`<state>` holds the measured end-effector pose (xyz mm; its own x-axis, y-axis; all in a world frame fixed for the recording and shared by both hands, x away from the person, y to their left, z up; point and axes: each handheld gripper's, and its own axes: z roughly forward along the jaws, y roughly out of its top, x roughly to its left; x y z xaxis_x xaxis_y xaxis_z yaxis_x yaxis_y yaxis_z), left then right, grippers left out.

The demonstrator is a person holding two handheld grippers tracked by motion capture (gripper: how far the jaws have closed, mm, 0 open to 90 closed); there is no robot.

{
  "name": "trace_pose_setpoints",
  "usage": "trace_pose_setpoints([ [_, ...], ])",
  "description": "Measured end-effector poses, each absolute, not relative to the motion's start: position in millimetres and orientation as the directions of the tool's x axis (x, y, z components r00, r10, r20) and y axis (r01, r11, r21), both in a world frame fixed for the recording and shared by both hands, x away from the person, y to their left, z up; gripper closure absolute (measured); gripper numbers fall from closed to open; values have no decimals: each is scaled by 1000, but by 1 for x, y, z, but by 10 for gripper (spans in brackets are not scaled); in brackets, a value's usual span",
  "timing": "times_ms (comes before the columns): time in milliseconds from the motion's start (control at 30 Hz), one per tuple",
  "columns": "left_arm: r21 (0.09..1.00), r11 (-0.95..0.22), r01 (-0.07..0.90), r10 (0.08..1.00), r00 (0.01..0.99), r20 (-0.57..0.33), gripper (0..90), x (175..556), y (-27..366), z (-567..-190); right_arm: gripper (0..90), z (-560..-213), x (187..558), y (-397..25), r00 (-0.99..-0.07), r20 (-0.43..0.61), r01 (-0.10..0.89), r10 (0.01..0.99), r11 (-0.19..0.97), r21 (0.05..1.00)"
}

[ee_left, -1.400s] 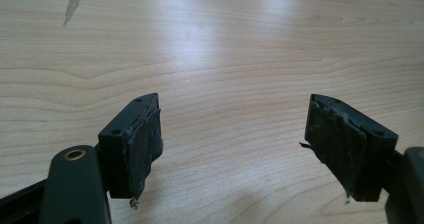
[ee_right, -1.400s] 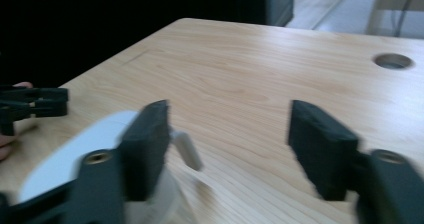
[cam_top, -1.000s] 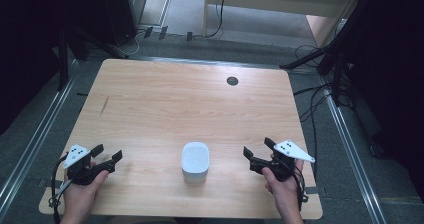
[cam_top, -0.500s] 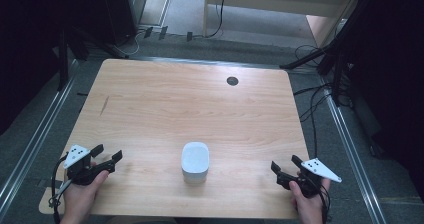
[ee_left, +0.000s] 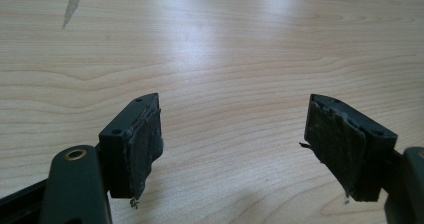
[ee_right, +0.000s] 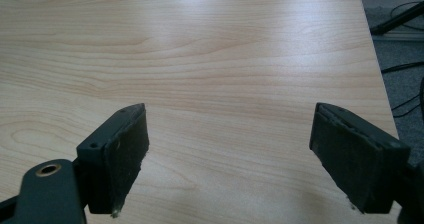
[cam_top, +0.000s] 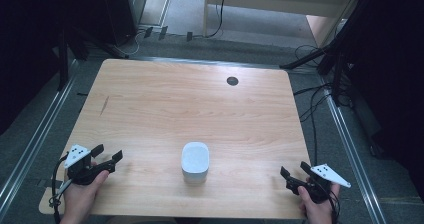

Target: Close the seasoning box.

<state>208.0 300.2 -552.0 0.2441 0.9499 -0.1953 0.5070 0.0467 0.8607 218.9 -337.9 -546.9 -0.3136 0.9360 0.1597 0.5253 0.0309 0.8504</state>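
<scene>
A small white rounded box (cam_top: 195, 162) stands on the wooden table (cam_top: 190, 109), near the front edge at the middle. My left gripper (cam_top: 107, 153) is held at the front left corner, open, with nothing between its jaws. In the left gripper view the left gripper (ee_left: 235, 144) has its worn pads (ee_left: 145, 144) wide apart over bare wood. My right gripper (cam_top: 295, 169) sits at the front right corner, also open and empty. The right gripper (ee_right: 230, 154) looks across bare wood toward the table's right edge.
A dark round grommet hole (cam_top: 232, 81) lies near the table's far edge. A dark streak (cam_top: 104, 105) marks the wood at the left. Cables (cam_top: 315, 104) trail on the floor to the right, and metal rails (cam_top: 45, 129) run along both sides of the table.
My right gripper has pulled back toward the front right corner and a little outward. The left gripper and the white box have stayed in place.
</scene>
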Motion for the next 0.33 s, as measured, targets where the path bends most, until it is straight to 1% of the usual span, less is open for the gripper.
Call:
trace_pose_setpoints([
  [333, 844, 48, 534, 957, 219, -193, 236, 212, 299, -552, 168, -547, 220, -339, -282, 180, 537, 942, 0, 844],
])
